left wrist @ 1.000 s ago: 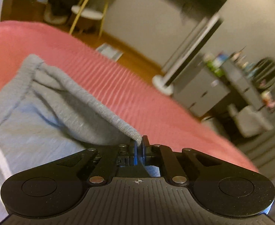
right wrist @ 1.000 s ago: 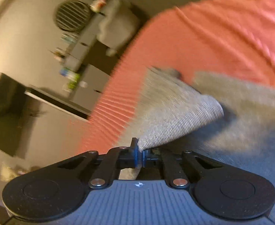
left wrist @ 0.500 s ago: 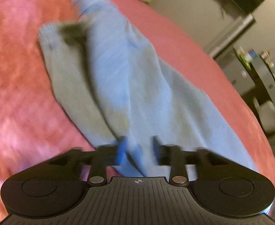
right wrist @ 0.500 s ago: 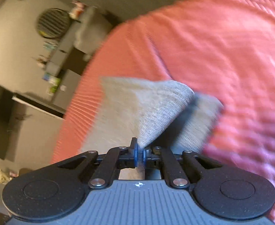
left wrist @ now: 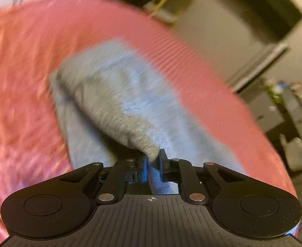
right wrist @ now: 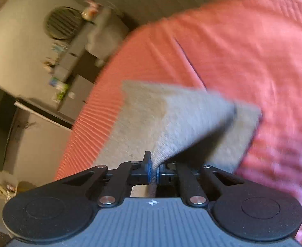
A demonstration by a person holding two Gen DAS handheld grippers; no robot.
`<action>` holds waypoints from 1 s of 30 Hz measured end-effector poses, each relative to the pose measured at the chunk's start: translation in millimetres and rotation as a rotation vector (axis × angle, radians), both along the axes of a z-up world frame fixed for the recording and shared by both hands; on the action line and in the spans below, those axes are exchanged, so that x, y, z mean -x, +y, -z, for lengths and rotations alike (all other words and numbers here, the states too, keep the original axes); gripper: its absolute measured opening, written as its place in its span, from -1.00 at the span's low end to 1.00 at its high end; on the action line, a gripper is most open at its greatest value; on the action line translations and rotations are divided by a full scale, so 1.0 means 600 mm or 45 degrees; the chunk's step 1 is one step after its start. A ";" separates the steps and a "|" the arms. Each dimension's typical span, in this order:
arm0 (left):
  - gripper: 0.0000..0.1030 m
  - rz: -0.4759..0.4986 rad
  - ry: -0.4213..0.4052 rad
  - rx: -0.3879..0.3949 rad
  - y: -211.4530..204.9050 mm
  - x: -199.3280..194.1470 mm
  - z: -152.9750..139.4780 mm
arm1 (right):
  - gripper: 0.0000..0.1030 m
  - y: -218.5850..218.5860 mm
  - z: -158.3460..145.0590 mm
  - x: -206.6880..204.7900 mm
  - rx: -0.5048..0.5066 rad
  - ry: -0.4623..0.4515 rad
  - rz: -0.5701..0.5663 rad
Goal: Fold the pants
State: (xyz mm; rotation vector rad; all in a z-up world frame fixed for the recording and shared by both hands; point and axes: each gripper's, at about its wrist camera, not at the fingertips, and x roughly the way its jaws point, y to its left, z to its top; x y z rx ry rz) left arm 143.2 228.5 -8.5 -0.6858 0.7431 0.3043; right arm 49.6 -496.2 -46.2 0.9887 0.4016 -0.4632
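Currently the grey pants [left wrist: 118, 103] are seen lying on the pink bed [left wrist: 23, 65], partly lifted at both held points. Left tongs [left wrist: 152, 159] are closed on a bunched fold of fabric, which rises from the bed to the tips. Right tongs [right wrist: 154, 167] are clamped tight on a ribbed edge of the pants [right wrist: 183, 119], pulled up into a peak above the bed [right wrist: 253, 51]. Both views are motion-blurred.

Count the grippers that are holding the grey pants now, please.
2. The left gripper pinches a grey pants fold; the right gripper pinches another edge above the red bedspread.
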 end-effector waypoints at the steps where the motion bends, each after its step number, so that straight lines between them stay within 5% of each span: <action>1: -0.74 0.014 -0.005 -0.031 -0.003 0.009 -0.007 | -0.91 0.004 -0.015 0.011 0.076 -0.018 -0.001; 3: -0.74 0.026 0.069 -0.080 -0.008 0.016 0.006 | -0.91 0.006 -0.020 0.025 0.161 -0.007 0.005; 7: -0.55 0.029 0.275 -0.153 -0.019 0.023 0.054 | -0.89 -0.004 0.039 0.027 0.158 0.239 0.007; 10: -0.19 -0.005 0.265 -0.356 -0.044 0.028 0.015 | -0.84 -0.007 0.046 0.043 0.169 0.332 0.083; 15: 0.02 -0.011 0.133 -0.667 -0.101 0.031 -0.057 | -0.58 0.031 -0.019 0.056 0.497 0.339 0.194; 19: 0.40 0.202 0.000 -0.740 -0.183 -0.006 -0.052 | -0.56 0.104 -0.030 -0.010 0.648 0.193 -0.169; 21: 0.40 0.290 -0.026 -0.789 -0.236 -0.052 -0.026 | -0.56 0.157 -0.020 -0.058 0.701 0.148 -0.379; 26: 0.41 0.452 0.026 -0.880 -0.324 -0.142 0.056 | -0.56 0.315 0.011 -0.179 0.871 0.073 -0.842; 30: 0.52 0.454 0.136 -0.942 -0.300 -0.184 0.123 | -0.55 0.353 0.045 -0.247 0.903 0.154 -1.002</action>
